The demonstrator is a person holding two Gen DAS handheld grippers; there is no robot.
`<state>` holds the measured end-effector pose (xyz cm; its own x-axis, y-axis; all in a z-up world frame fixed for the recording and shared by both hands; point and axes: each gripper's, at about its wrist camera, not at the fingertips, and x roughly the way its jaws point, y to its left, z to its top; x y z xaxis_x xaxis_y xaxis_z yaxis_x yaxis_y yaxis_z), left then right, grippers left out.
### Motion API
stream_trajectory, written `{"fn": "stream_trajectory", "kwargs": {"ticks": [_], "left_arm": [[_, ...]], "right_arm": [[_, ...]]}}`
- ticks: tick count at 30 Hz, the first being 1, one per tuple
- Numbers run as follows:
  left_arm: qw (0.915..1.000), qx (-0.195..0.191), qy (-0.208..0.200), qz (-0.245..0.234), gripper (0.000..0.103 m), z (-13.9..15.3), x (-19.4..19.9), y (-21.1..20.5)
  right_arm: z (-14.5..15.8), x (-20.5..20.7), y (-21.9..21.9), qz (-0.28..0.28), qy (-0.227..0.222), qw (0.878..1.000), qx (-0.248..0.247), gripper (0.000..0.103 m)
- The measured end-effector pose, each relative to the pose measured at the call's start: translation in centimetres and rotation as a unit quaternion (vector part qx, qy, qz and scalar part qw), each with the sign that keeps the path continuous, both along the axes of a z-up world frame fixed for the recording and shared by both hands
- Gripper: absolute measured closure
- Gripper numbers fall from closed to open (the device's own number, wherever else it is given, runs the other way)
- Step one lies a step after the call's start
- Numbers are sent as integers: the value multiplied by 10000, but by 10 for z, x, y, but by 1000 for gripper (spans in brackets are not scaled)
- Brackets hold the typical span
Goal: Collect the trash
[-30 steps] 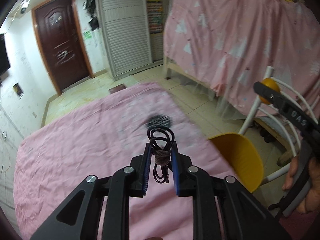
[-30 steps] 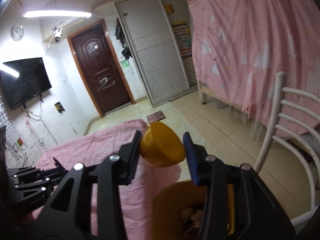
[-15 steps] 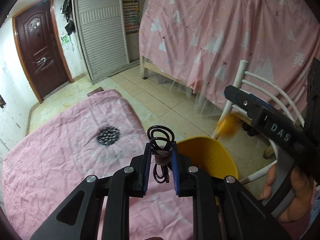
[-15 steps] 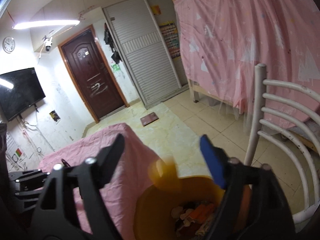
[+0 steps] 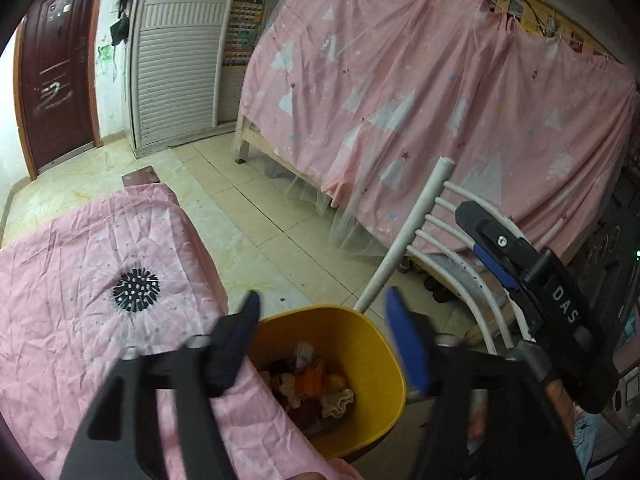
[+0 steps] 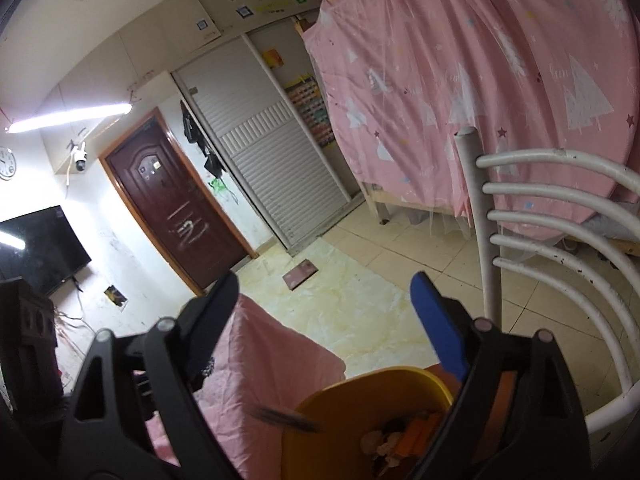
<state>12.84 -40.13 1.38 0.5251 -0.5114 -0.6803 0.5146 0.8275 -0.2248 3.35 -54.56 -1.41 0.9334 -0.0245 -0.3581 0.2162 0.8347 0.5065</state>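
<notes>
A yellow trash bin (image 5: 372, 344) stands beside the pink-covered table (image 5: 80, 280) and holds several pieces of trash (image 5: 312, 384). My left gripper (image 5: 322, 312) is open and empty right above the bin's mouth. My right gripper (image 6: 324, 292) is open and empty too, above the same bin (image 6: 360, 400), and shows at the right of the left wrist view (image 5: 520, 256). A dark blurred thing, perhaps the black cable (image 6: 286, 418), is over the bin's rim in the right wrist view.
A white metal chair (image 5: 424, 208) stands just behind the bin. A bed hung with a pink curtain (image 5: 420, 100) fills the right side. A brown door (image 6: 176, 208), a shuttered closet (image 6: 272, 160) and tiled floor (image 5: 256, 208) lie beyond.
My left gripper swung right over the bin and opened, letting go of the coiled black cable. My right gripper opened earlier and dropped its yellow ball into the bin.
</notes>
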Motion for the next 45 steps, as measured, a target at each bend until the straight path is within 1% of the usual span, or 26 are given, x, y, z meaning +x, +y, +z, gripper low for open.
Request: {"fn": "stream_trajectory", "kwargs": {"ticks": [4, 6, 8, 11, 16, 19, 20, 22, 24, 25, 29, 31, 35, 36, 40, 43, 45], "left_arm": [[9999, 33, -13, 109, 36, 0, 3, 9], [9998, -8, -14, 181, 33, 1, 5, 18], [9997, -6, -30, 236, 27, 1, 6, 27], [9992, 52, -117, 368, 23, 3, 6, 47], [9957, 80, -366, 844, 15, 9, 3, 95], [9896, 200, -687, 1244, 12, 11, -3, 127], [9856, 255, -828, 1449, 11, 11, -7, 143], [9803, 313, -967, 1694, 9, 11, -11, 160], [9728, 388, -1117, 1992, 9, 11, -15, 184], [9677, 458, -1222, 2158, 9, 11, -18, 196], [9521, 746, -1497, 2559, 9, 10, -28, 231], [9471, 784, -1492, 2730, 9, 8, -32, 250], [9405, 753, -1442, 2984, 9, 7, -37, 285], [9407, 713, -1394, 3010, 9, 6, -38, 294], [9362, 731, -1296, 3183, 9, -1, -43, 327], [9354, 711, -1176, 3258, 9, -8, -44, 345], [9333, 687, -1133, 3337, 9, -13, -44, 358]], "right_arm": [[2, 4, 4, 111, 2, 9999, -26, 16], [3, 6, 12, 192, 5, 9998, -61, 12], [4, 9, 19, 301, 14, 9995, -106, 6], [5, 16, 32, 493, 54, 9984, -256, 6], [5, 28, 59, 783, 112, 9960, -427, 6], [5, 35, 82, 979, 168, 9932, -604, 6], [6, 36, 93, 1058, 179, 9919, -675, 6], [8, 39, 112, 1206, 164, 9896, -769, 6], [8, 43, 132, 1458, 136, 9858, -818, 6], [8, 44, 144, 1599, 133, 9834, -854, 6], [9, 48, 185, 1988, 169, 9735, -1118, 6], [9, 48, 202, 2159, 158, 9691, -1180, 6], [8, 45, 236, 2460, 82, 9589, -1411, 6], [7, 44, 243, 2521, 68, 9570, -1435, 6], [4, 40, 267, 2677, 19, 9519, -1493, 6], [4, 34, 287, 2740, -109, 9463, -1713, 6], [1, 34, 294, 2837, -121, 9431, -1731, 6]]}}
